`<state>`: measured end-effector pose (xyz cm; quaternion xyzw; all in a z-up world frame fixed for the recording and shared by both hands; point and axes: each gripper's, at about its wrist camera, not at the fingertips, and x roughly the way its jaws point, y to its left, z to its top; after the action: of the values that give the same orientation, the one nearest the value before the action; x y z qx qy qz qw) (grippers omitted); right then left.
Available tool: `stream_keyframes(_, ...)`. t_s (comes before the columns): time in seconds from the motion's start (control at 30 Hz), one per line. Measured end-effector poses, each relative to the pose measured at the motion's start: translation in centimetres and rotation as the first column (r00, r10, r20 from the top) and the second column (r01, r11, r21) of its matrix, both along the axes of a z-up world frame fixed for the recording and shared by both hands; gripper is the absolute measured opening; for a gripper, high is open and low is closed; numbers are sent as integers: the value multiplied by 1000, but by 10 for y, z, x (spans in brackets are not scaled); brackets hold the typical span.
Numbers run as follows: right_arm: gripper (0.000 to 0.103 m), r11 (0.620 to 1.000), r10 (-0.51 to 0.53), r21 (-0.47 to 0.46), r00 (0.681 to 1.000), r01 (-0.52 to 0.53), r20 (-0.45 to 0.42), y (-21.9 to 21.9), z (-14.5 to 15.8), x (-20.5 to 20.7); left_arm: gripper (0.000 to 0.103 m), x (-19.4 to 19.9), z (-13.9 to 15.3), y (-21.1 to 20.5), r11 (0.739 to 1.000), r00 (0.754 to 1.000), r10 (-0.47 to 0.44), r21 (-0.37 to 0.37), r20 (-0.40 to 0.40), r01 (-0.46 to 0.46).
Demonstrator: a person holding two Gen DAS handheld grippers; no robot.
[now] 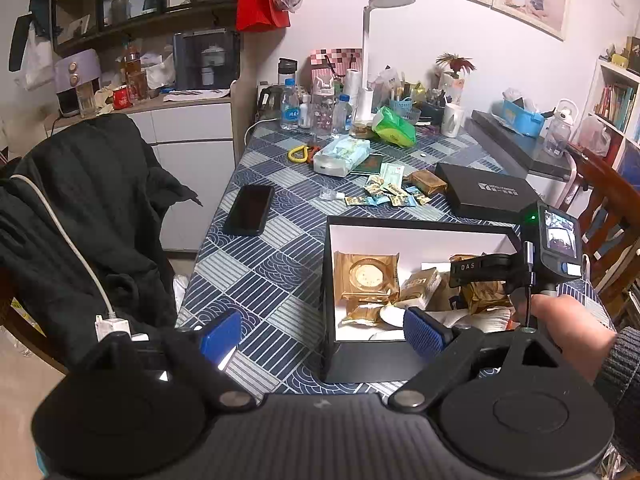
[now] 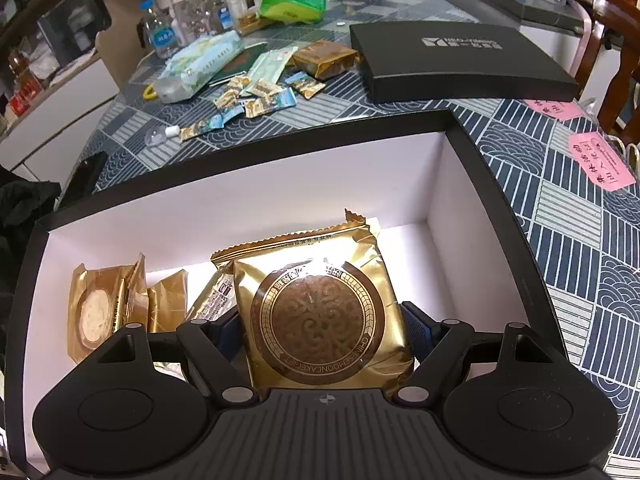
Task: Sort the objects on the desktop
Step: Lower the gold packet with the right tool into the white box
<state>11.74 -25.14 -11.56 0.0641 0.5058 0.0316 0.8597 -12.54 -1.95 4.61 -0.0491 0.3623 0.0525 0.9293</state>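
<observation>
Right gripper [image 2: 320, 332] is lowered inside the open black box [image 2: 492, 184], a gold mooncake packet [image 2: 320, 312] between its blue fingers [image 2: 416, 330]. The fingers sit at the packet's 2 side edges; whether the pads press on it cannot be told. The packet leans tilted over other gold packets [image 2: 104, 308] already in the box, which crowd the left and middle of the white interior.

Left gripper [image 1: 320, 336] hovers outside the box at its near left corner, jaws spread wide with nothing between them; 1 blue pad [image 1: 222, 336] is over the tablecloth [image 1: 256, 280], the other over the box edge.

Beyond the box: the black lid [image 2: 460, 60] lying flat, 1 brown wrapped packet [image 2: 324, 58], scattered small sachets [image 2: 256, 98], a tissue pack [image 2: 200, 64], bottles [image 1: 290, 106] and a phone [image 1: 249, 210]. 2 pink notes [image 2: 602, 160] lie right of the box. A dark jacket [image 1: 88, 208] drapes the chair at left.
</observation>
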Motion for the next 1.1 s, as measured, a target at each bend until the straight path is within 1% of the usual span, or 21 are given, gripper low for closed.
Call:
stream_keyframes(0.17,79,1000,3,-22,1000,-4,-15,1,-9,-2,103,1,0,0,1000,1000,-3,4,0,3)
stream_keyframes(0.2,74,1000,-1,-11,1000,1,-12,-1,-10,-3,103,1,0,0,1000,1000,-4,5,-1,4)
stream_keyframes(0.23,77,1000,-11,-2,1000,11,-7,-2,-10,-4,103,1,0,0,1000,1000,-4,7,0,4)
stream_keyframes(0.3,78,1000,-27,4,1000,27,-4,-4,-9,-4,103,1,-1,0,1000,1000,-5,8,-2,5)
stream_keyframes(0.63,78,1000,-24,16,1000,24,6,-4,-8,-6,103,3,-3,-2,1000,1000,-16,12,-18,16)
stream_keyframes(0.8,78,999,-33,28,999,32,35,-6,-6,-9,103,3,-4,-2,1000,1000,-20,13,-22,20)
stream_keyframes(0.93,79,997,-51,63,996,46,70,-11,-4,-12,103,4,-4,-3,1000,999,-23,14,-25,23)
stream_keyframes(1.1,80,995,-56,86,995,49,87,-14,-3,-13,103,4,-5,-5,999,999,-28,19,-31,29)
